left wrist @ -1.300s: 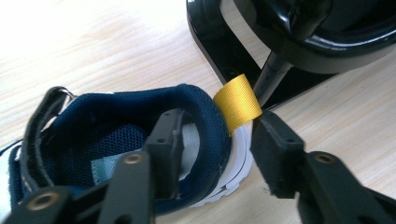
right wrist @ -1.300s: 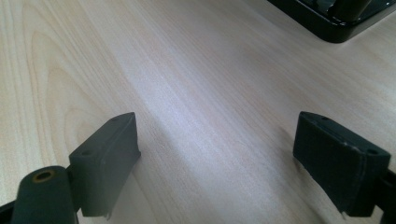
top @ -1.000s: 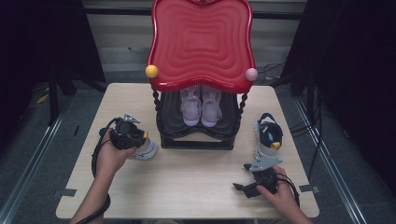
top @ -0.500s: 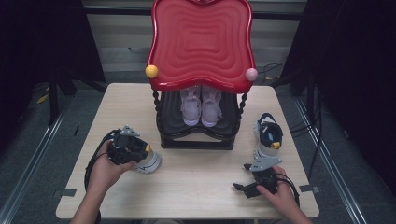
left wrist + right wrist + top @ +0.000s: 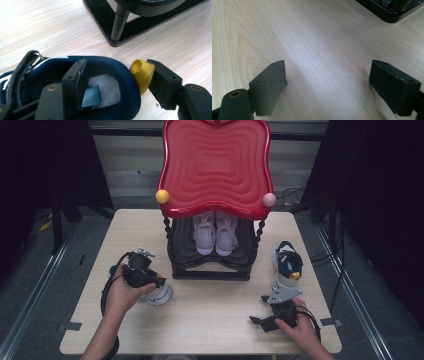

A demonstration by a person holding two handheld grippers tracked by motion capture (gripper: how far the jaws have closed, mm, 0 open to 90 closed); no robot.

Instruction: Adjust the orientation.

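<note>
A navy shoe (image 5: 117,82) with a white insole and a yellow heel loop (image 5: 141,73) lies on the table left of the rack, seen from above as shoe (image 5: 161,295). My left gripper (image 5: 118,75) straddles its heel collar, one jaw inside the shoe and the other outside, next to the loop. Its jaws have just been opening and no longer pinch the collar. In the high view the left gripper (image 5: 156,282) is over that shoe. My right gripper (image 5: 328,77) stands open over bare wood, and it rests as gripper (image 5: 257,312) near the front right.
A black shoe rack (image 5: 210,270) with a red wavy top (image 5: 215,165) stands mid-table; a lilac pair (image 5: 216,232) sits on its shelf. A matching navy and white shoe (image 5: 288,267) stands right of the rack. The rack's post and base (image 5: 117,27) are just beyond the left gripper.
The left hand brought the navy shoe a little toward the front of the table and its jaws opened off the heel. The right hand kept still.
</note>
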